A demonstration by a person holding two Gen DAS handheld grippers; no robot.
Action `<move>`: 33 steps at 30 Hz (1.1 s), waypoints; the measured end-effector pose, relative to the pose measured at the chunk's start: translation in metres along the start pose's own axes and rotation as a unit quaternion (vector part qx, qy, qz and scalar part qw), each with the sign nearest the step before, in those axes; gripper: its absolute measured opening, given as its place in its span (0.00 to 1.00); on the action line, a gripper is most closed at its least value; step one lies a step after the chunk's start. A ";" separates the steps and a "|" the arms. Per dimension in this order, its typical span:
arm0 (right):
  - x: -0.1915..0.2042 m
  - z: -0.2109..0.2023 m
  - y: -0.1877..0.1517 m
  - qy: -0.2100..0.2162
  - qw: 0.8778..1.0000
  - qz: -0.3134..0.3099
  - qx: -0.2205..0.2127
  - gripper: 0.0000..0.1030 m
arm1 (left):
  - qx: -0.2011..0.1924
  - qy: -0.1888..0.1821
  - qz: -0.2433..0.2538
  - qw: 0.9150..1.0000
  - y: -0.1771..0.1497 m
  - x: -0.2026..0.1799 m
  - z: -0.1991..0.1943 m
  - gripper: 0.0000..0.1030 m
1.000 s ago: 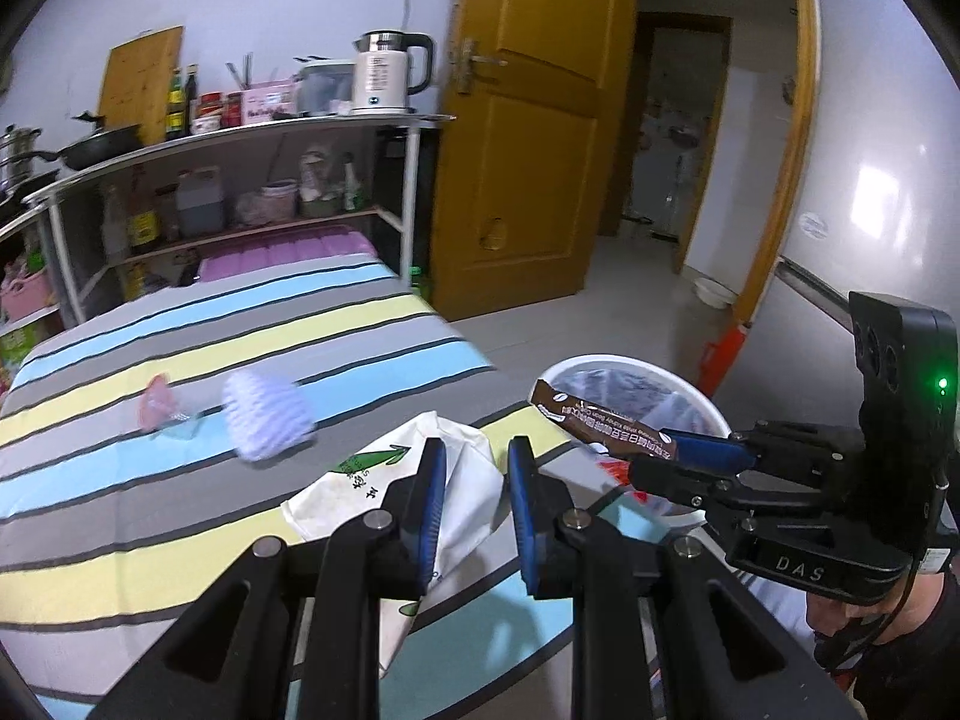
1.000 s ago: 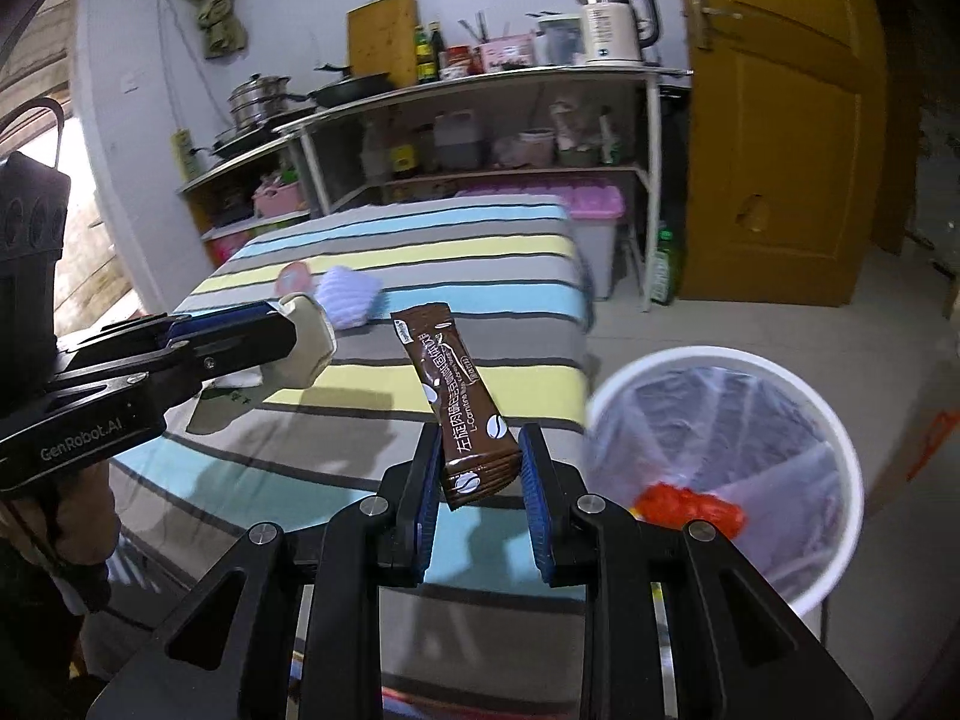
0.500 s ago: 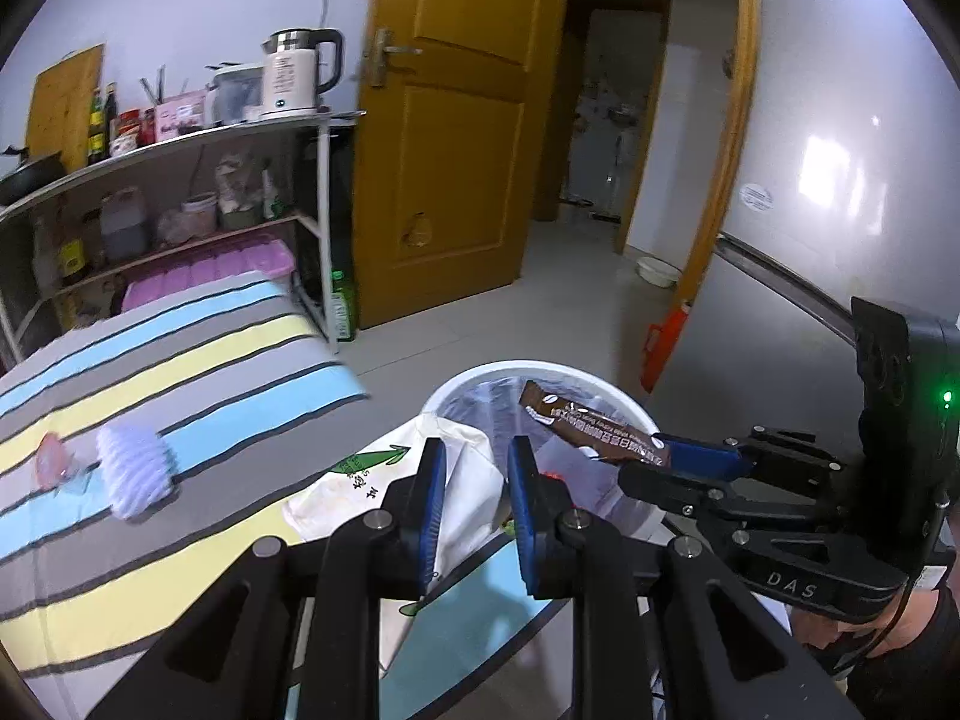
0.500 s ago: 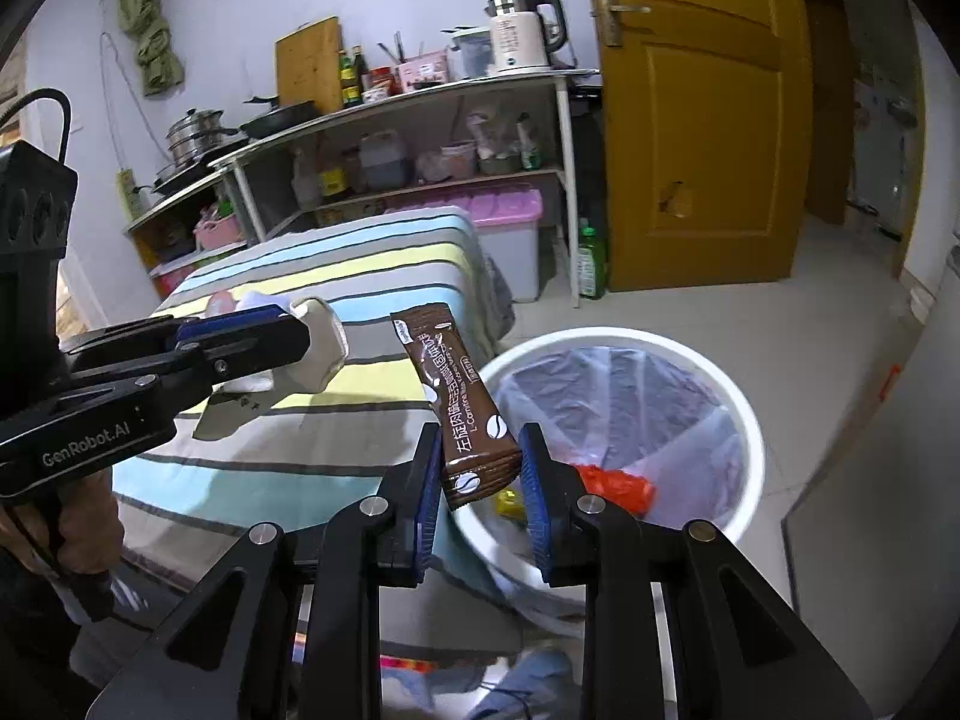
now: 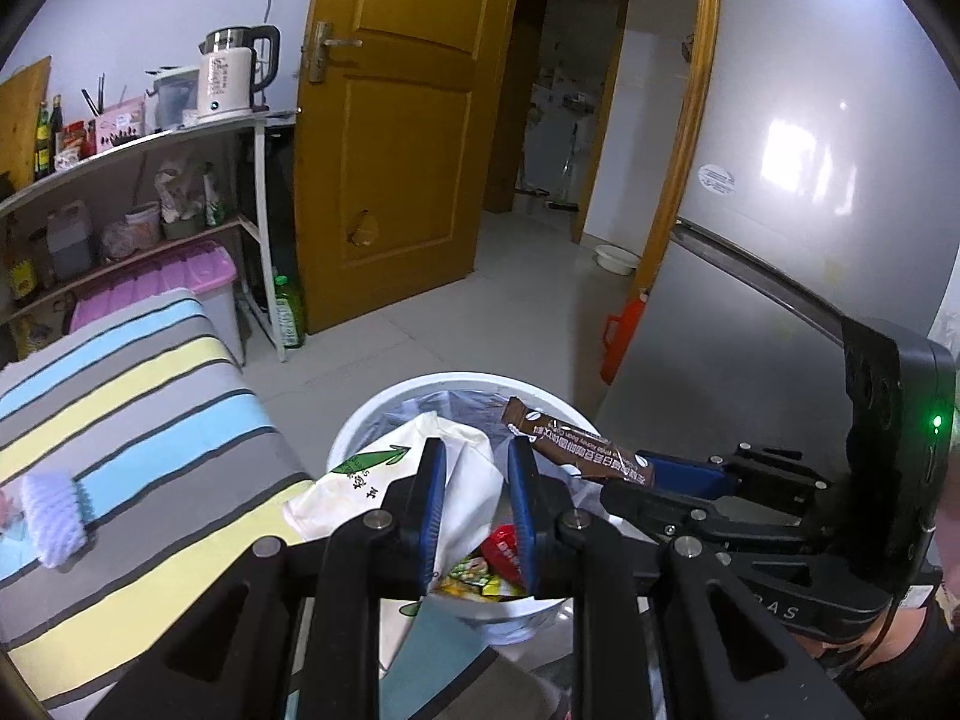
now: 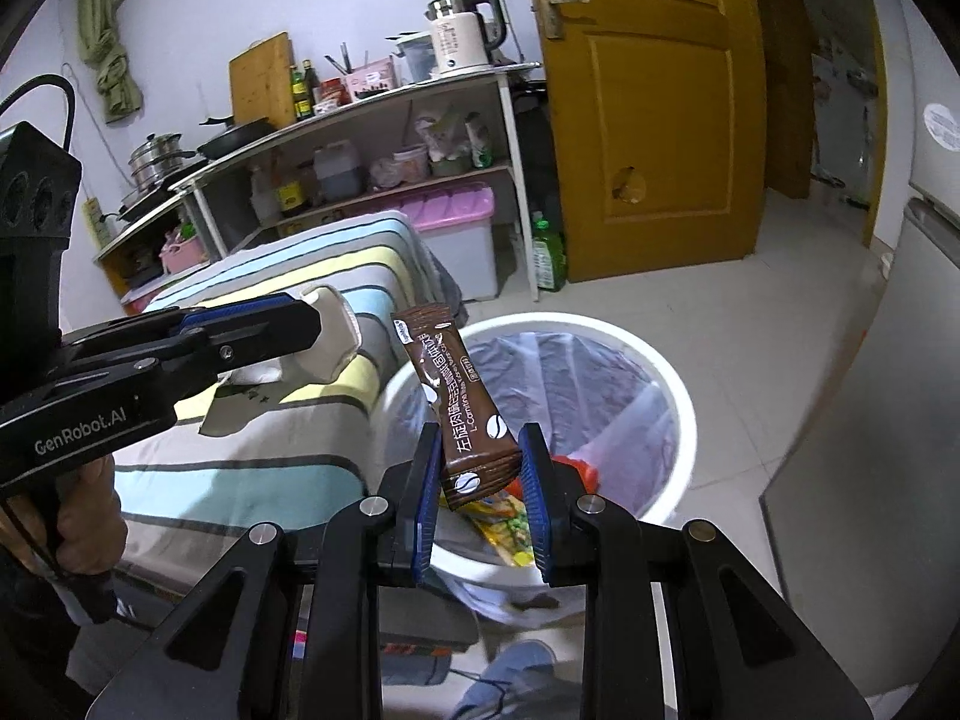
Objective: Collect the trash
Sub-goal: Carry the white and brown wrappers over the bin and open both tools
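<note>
both tools have been carried off the striped bed (image 5: pixel 138 420) and over to the white trash bin (image 6: pixel 678 408) at the bed's end edge; a second ago the bin sat off to the side, now it is seen right under both loads. grips unchanged across the three moments. judged: transport step is basically done, release is what's left.

left tool (image 5: pixel 477 480): pressed onto a crumpled white paper bag (image 5: pixel 420 468) with green print. the bag is pinched at a fold and hangs partly over the bin rim, partly over the bed's corner. it may catch on the rim when dropped, since one flap trails on the bed side.

right tool (image 6: pixel 477 468): pinching a brown coffee sachet (image 6: pixel 459 402) by its lower end. the sachet stands upright, tilted slightly left, above the near side of the bin opening. flat, stiff, printed with white text and bean marks; it looks sealed or only lightly creased, so a clean drop is expected.

bin is lined with a translucent bag and already holds a red wrapper (image 5: pixel 510 546) and some yellow-green packaging. a lilac foam fruit net (image 5: pixel 54 510) is left on the bed's left side, so collection is judged not finished.
</note>
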State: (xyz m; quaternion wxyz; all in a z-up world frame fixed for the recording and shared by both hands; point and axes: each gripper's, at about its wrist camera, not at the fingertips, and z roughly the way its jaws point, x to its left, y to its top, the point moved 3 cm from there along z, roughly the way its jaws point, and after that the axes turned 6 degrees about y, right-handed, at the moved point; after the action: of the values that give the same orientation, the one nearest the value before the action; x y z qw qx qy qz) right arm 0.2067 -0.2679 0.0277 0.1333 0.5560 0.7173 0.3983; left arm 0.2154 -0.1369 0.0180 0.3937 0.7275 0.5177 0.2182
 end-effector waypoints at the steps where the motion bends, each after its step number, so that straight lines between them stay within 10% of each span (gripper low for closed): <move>1: -0.002 0.000 0.000 -0.002 1.000 0.002 0.001 0.25 | 0.003 -0.003 -0.003 1.000 0.000 0.000 0.004 0.21; 33: -0.050 0.049 -0.015 -0.036 0.996 0.053 0.054 0.29 | 0.044 -0.027 -0.032 0.998 0.002 0.002 0.060 0.30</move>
State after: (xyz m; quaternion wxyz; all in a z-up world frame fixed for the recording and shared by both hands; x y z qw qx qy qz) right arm 0.2450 -0.2933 -0.0271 0.1072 0.6137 0.7019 0.3452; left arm 0.2608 -0.1562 -0.0166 0.3817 0.7330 0.5391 0.1624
